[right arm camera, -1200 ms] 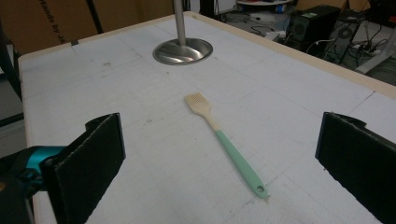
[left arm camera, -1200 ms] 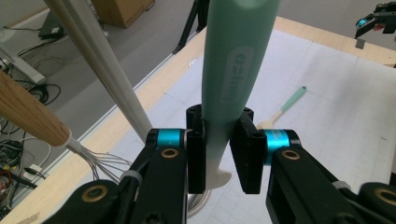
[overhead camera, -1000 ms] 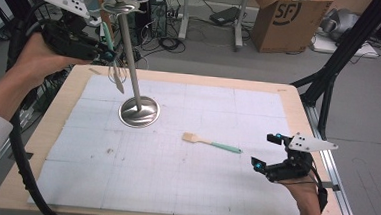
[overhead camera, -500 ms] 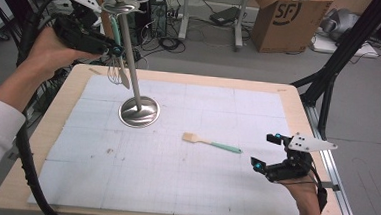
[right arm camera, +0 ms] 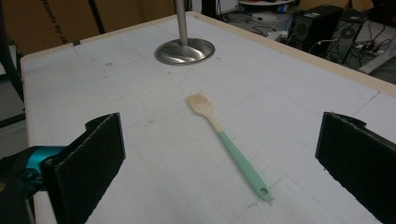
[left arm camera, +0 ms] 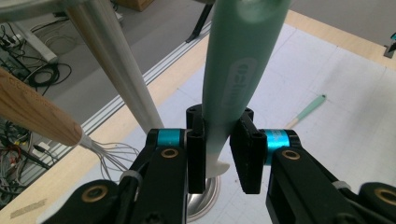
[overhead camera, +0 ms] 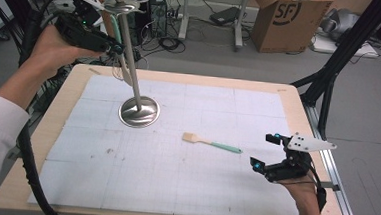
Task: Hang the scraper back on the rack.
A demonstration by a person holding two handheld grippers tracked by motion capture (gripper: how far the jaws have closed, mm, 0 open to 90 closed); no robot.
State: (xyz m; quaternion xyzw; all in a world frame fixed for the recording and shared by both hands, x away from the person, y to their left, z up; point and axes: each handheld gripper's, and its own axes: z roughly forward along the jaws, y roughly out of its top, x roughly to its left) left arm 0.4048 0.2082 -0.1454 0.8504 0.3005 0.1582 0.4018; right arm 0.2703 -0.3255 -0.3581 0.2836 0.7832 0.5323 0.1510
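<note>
At the stand's top arm, far left of the table, the left gripper stood clamped on the lower end of a mint-green utensil hanging from the steel stand, beside a wooden-handled whisk. Step judged: hanging or unhooking it; next move needs a careful vertical lift clear of the hook. Right gripper rested with jaws wide apart near a basting brush. Embossed handle lettering unreadable; the carton read "SF".
</note>
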